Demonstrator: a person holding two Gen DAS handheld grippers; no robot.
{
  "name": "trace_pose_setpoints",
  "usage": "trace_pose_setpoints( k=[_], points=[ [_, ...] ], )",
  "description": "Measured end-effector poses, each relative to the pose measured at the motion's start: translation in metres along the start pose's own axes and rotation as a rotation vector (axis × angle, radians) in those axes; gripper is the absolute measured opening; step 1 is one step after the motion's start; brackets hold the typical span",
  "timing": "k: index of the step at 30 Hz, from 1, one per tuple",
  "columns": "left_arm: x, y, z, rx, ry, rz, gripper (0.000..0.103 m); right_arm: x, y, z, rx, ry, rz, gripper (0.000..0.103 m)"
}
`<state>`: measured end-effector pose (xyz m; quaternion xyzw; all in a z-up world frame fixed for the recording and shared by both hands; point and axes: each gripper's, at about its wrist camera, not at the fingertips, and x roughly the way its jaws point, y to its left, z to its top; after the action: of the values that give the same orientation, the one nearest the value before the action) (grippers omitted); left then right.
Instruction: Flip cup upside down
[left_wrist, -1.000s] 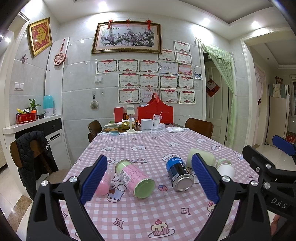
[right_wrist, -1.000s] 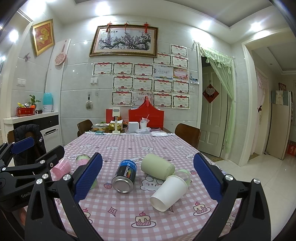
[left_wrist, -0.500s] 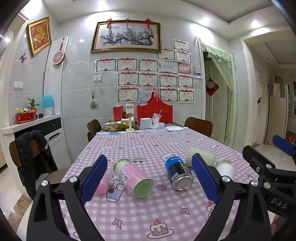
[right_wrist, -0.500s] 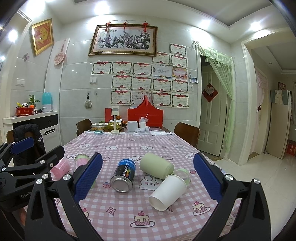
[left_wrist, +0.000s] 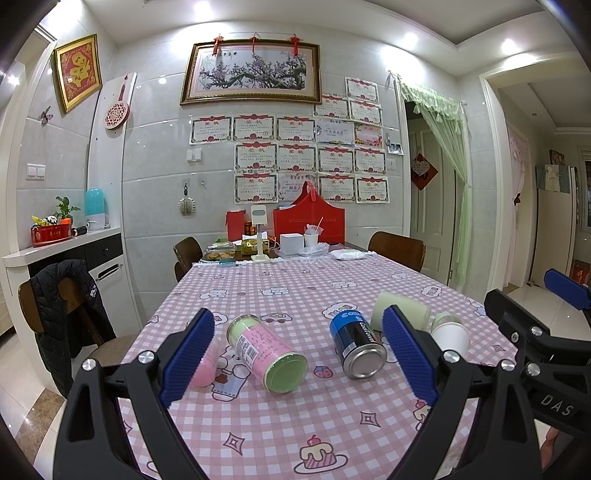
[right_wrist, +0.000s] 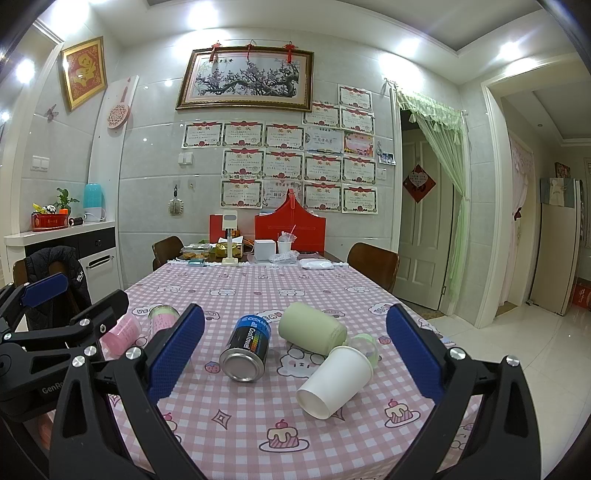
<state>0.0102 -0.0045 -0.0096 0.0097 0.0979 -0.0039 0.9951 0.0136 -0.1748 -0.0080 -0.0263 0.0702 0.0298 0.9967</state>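
A white paper cup (right_wrist: 336, 380) lies on its side on the pink checked tablecloth (right_wrist: 258, 413), mouth toward me; it also shows in the left wrist view (left_wrist: 450, 335). A pale green cup (right_wrist: 312, 332) lies on its side behind it. A pink cup (left_wrist: 205, 363) lies at the left. My right gripper (right_wrist: 295, 365) is open and empty, held above the table's near edge in front of the white cup. My left gripper (left_wrist: 299, 356) is open and empty, in front of the cans.
A blue can (right_wrist: 247, 349) and a pink-and-green labelled can (left_wrist: 267, 352) lie on their sides. Boxes, a red bag (right_wrist: 290, 230) and food sit at the table's far end. Chairs stand at both sides; a jacket (left_wrist: 70, 314) hangs on the left one.
Both grippers have lifted slightly, so the objects sit a little lower in view. Nothing on the table has moved.
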Motion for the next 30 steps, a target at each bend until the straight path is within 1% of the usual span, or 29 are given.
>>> trace_pose_setpoints(
  k=[2,4,16,30],
  points=[
    [0.001,0.000,-0.002,0.002,0.002,0.002,0.091,-0.001,-0.001,-0.001,0.000,0.002,0.000,0.095],
    [0.002,0.000,-0.004,0.002,0.004,0.002,0.091,0.006,-0.004,-0.010,0.002,0.005,-0.001,0.095],
    [0.006,0.000,-0.011,0.005,0.012,0.007,0.091,0.008,-0.003,-0.013,0.002,0.010,0.000,0.095],
    [0.006,0.000,-0.010,0.007,0.021,0.009,0.091,0.008,0.000,-0.013,0.003,0.016,0.001,0.095]
  ],
)
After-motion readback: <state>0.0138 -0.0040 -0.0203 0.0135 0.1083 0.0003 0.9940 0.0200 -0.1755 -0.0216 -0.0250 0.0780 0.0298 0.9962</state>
